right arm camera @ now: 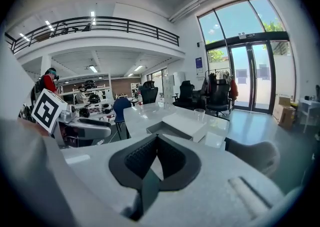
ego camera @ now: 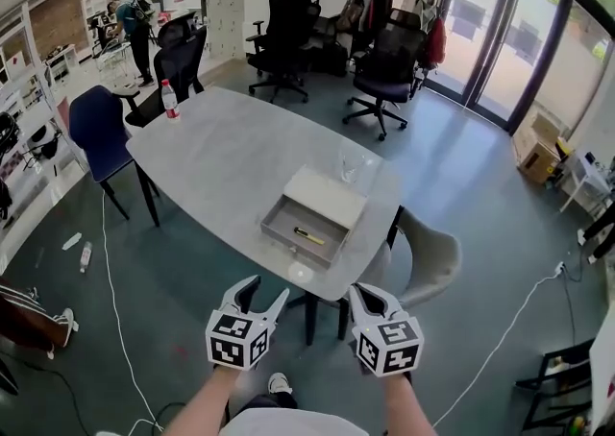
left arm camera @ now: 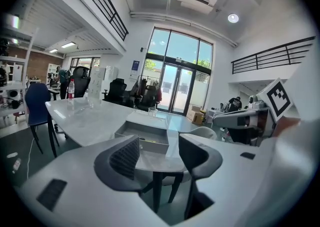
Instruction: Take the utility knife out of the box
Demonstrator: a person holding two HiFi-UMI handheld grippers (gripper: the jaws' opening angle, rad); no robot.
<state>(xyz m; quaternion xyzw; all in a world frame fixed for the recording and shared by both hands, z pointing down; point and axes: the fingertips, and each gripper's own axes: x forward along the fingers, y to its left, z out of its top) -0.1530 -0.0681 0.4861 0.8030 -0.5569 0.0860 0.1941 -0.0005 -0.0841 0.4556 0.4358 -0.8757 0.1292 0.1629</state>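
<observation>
An open grey box [ego camera: 306, 229] sits near the table's front edge, with its lid [ego camera: 325, 196] lying just behind it. A yellow utility knife [ego camera: 308, 235] lies inside on the box floor. Both grippers hover in the air short of the table edge, apart from the box. My left gripper [ego camera: 266, 292] is open with nothing between its fingers; its own view looks at the box [left arm camera: 144, 136] through the gap of the left gripper [left arm camera: 159, 153]. My right gripper [ego camera: 363, 296] is shut and empty. In its own view the right gripper [right arm camera: 157, 140] has its pads together, and the box [right arm camera: 184, 126] lies ahead.
The grey oval table [ego camera: 221, 151] also carries a clear plastic cup [ego camera: 354, 167] behind the box and a water bottle [ego camera: 170, 100] at the far left end. A beige chair [ego camera: 430, 256] stands at the table's right, a blue chair [ego camera: 96, 127] at its left. A cable runs over the floor.
</observation>
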